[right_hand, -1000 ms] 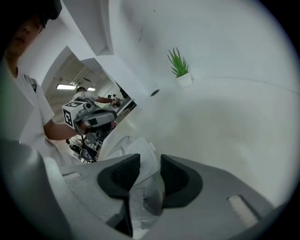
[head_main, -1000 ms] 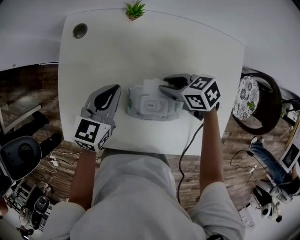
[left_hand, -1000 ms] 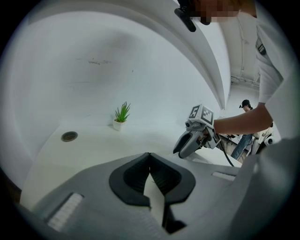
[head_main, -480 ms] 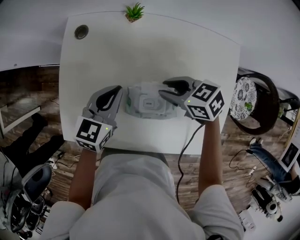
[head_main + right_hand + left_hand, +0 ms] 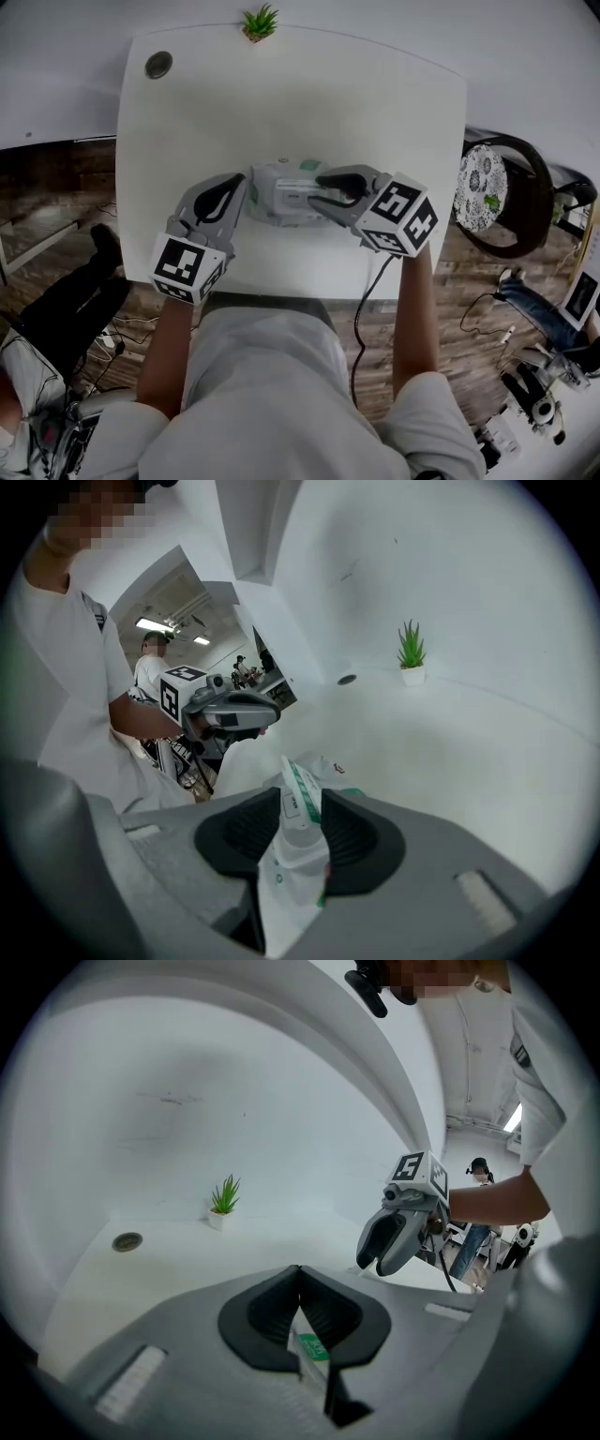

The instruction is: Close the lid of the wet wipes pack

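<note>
Head view: wet wipes pack (image 5: 284, 193) sits over the front half of the white table (image 5: 281, 103), between the left gripper (image 5: 240, 187) and right gripper (image 5: 323, 187). Left gripper view: jaws pinched on the pack's thin green-labelled edge. Right gripper view: jaws clamped on the pack's other end.

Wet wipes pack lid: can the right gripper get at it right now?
Probably not yet. The right gripper is shut on one edge of the wet wipes pack, the left gripper on the opposite edge. It would likely need to release first; nothing else is in the way.
</note>
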Motion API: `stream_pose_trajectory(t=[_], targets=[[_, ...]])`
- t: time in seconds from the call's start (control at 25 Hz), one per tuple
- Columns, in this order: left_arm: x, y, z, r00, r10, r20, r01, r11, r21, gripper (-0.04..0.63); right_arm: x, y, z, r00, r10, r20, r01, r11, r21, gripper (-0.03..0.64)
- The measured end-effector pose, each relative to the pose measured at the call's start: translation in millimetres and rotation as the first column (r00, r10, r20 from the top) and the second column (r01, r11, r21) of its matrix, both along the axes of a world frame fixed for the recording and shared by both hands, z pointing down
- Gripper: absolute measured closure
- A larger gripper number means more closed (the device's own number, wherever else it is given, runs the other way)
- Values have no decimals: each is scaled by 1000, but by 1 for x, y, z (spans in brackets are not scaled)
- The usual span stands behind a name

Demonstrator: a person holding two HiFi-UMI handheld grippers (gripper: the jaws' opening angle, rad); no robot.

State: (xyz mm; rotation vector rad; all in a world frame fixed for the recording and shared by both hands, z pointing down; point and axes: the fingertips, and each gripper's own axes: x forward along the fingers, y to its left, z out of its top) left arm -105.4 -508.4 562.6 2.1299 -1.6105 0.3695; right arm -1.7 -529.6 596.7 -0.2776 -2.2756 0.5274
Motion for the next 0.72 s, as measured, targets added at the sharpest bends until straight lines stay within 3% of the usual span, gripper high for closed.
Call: stream_pose_trajectory(t=[0.52, 0.72], targets=[[3, 29, -3, 1000, 9, 2, -9, 1000, 5, 597, 2, 40, 12, 1000, 13, -22, -13, 1000, -13, 476], [1, 36, -8, 1000, 11, 4, -11, 1000, 14, 597, -2, 44, 20, 997, 65, -37, -66, 998, -8, 476]])
